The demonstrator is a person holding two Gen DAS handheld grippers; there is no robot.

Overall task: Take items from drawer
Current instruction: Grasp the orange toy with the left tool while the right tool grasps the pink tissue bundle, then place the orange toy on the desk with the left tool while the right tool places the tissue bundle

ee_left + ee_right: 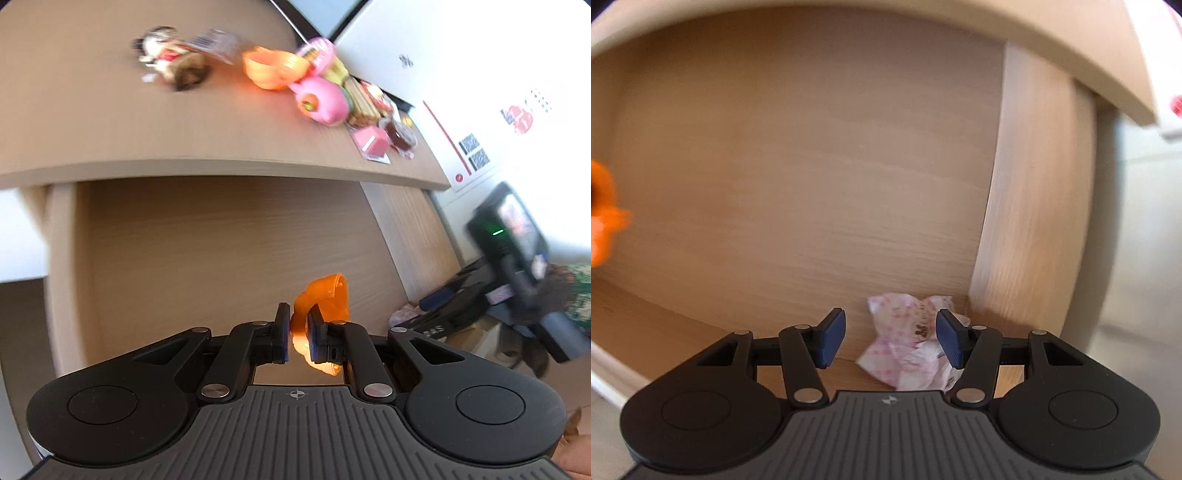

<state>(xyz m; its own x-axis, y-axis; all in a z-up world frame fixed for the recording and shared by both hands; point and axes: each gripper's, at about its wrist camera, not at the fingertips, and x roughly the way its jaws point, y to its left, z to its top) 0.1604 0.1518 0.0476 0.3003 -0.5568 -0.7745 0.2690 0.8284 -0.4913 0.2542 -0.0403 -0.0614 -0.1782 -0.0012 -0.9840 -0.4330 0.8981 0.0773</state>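
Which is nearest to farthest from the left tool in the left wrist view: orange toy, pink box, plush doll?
1. orange toy, clamped in the left tool.
2. pink box, desk's right end.
3. plush doll, far back left on the desk.

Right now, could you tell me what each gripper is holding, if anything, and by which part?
The left gripper grips an orange plastic toy by its lower edge. The right gripper holds nothing; it is open over a crumpled pink packet.
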